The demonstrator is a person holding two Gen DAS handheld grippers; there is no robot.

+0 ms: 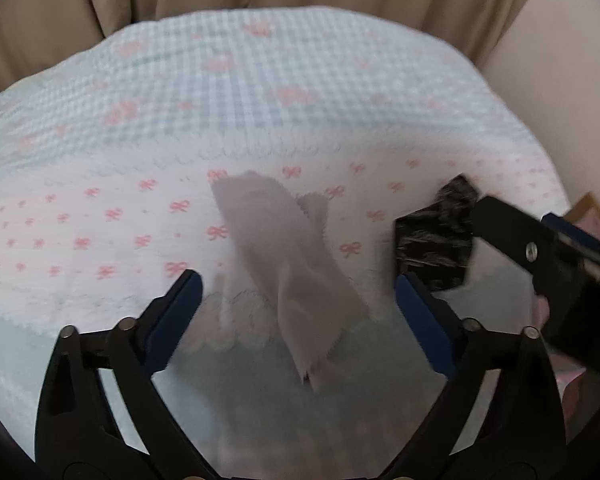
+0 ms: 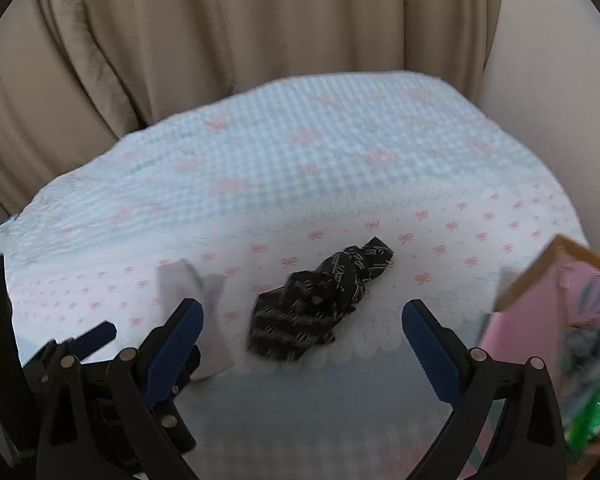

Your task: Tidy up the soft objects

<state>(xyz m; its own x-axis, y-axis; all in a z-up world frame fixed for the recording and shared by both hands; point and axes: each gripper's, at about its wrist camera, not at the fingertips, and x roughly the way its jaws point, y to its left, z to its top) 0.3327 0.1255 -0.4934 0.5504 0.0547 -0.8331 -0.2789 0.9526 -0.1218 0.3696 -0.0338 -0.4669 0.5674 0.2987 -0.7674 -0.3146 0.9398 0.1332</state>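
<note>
Two tools spread, gripping nothing | left tool (image 1: pixel 298 292) over grey cloth (image 1: pixel 284 248) | right tool (image 2: pixel 302 320) over black cloth (image 2: pixel 320 304)

No readable text. Black cloth (image 2: pixel 320 300) carries pale letter-like print, too blurred to make out.

Beige curtain (image 2: pixel 228 32) hangs behind; plain wall (image 2: pixel 548 120), perhaps cream, at right.

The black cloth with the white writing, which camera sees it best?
The right wrist camera. There the black cloth lies whole and fairly sharp on the blanket, between the open right gripper fingers. In the left wrist camera the black cloth sits blurred at the right side, partly hidden behind the right gripper.
</note>
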